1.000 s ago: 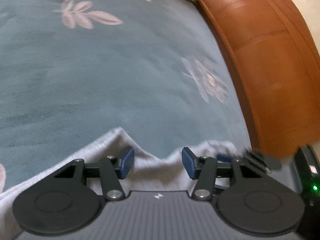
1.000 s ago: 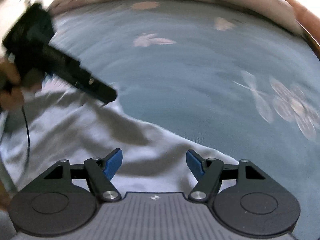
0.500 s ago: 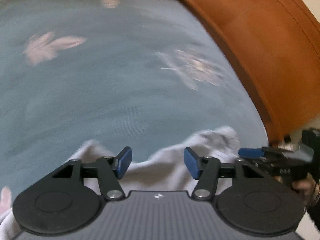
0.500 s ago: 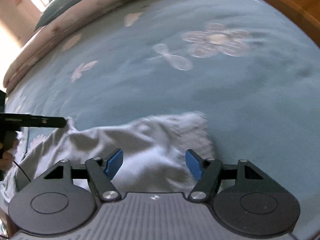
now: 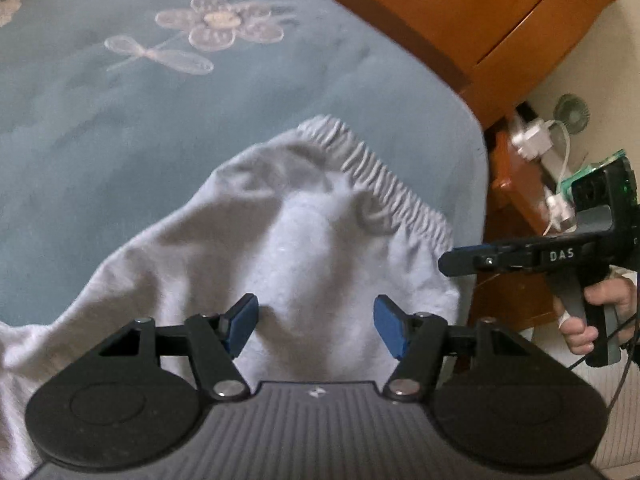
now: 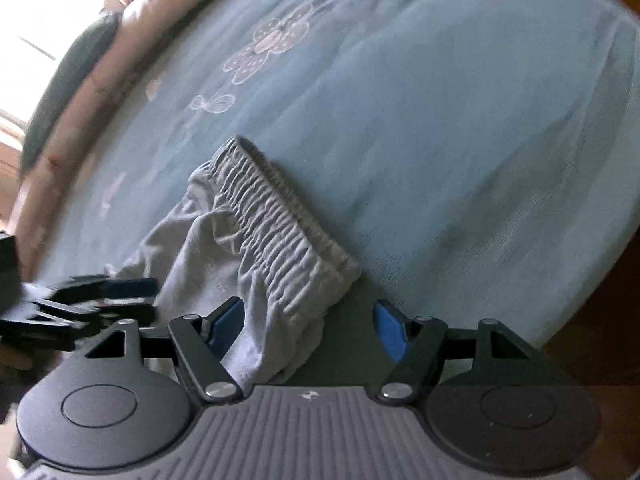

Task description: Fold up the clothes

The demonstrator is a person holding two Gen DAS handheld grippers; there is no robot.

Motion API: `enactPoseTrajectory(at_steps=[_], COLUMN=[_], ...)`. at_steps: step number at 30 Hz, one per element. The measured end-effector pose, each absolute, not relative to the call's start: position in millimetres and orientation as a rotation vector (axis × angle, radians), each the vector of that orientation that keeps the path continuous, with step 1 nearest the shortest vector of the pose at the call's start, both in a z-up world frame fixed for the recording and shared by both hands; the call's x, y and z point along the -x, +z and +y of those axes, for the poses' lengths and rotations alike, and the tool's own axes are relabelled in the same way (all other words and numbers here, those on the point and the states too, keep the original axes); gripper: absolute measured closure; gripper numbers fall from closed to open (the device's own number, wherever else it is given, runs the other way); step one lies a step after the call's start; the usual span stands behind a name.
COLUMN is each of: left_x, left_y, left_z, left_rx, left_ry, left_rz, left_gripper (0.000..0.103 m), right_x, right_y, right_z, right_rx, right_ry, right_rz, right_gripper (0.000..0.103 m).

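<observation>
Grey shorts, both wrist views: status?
Left claw opening, nothing pinched; right claw open, fabric loose between its pads. Grey shorts rumpled on the blue floral bedspread, waistband up, unfolded. Nothing in the way.

Each gripper is black, with two round discs, angled link arms pinned by silver screws, a ribbed grey centre plate bearing a small white mark, and blue pads. The right gripper [image 5: 456, 262], seen side-on, reads "DAS" in white, carries a green light, a pistol handle and a thin dark cable.
</observation>
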State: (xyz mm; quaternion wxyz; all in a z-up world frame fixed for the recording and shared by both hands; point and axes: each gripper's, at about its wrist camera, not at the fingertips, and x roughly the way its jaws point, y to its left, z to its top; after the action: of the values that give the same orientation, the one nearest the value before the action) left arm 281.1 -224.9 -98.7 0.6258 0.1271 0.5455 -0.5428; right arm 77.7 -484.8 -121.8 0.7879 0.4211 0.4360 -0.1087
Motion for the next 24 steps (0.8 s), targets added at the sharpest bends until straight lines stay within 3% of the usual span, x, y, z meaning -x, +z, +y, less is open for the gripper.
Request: enactPoseTrajectory(at_steps=[5, 11, 15, 18, 19, 20, 24], left_x=[-296, -322, -318, -317, -316, -317, -315], left_y=[-105, -115, -114, -115, -115, -115, -110], left_z=[-226, -227, -229, -227, -226, -227, -230], left_rx=[-0.245, -0.067, -0.095, -0.095, -0.09, -0.088, -0.104], left_ry=[-1.168, -1.066, -1.081, -1.081, -1.078, -1.076, -1.083], left_rz=[1.286, 1.357, 1.338, 1.334, 1.335, 1.337, 1.331], left_gripper=[0.04, 0.04, 0.04, 0.04, 0.04, 0.04, 0.04], right_x=[-81, -96, -88, -79, -77, -77, -80], right_y=[-135, -142, -136, -132, -132, -133, -124], right_z=[-486, -492, -488, -480, -479, -478, -470], right_rx=[-0.973, -0.978, -0.962, -0.955, -0.96, -0.961, -0.881], right_ry=[-0.183, -0.161, -0.197, -0.21, -0.213, -0.217, -0.24], right_rz=[0.818, 0.768, 0.827, 0.885, 0.895, 0.906, 0.94], right_gripper=[0.015, 0.014, 0.017, 0.032, 0.047, 0.068, 0.074])
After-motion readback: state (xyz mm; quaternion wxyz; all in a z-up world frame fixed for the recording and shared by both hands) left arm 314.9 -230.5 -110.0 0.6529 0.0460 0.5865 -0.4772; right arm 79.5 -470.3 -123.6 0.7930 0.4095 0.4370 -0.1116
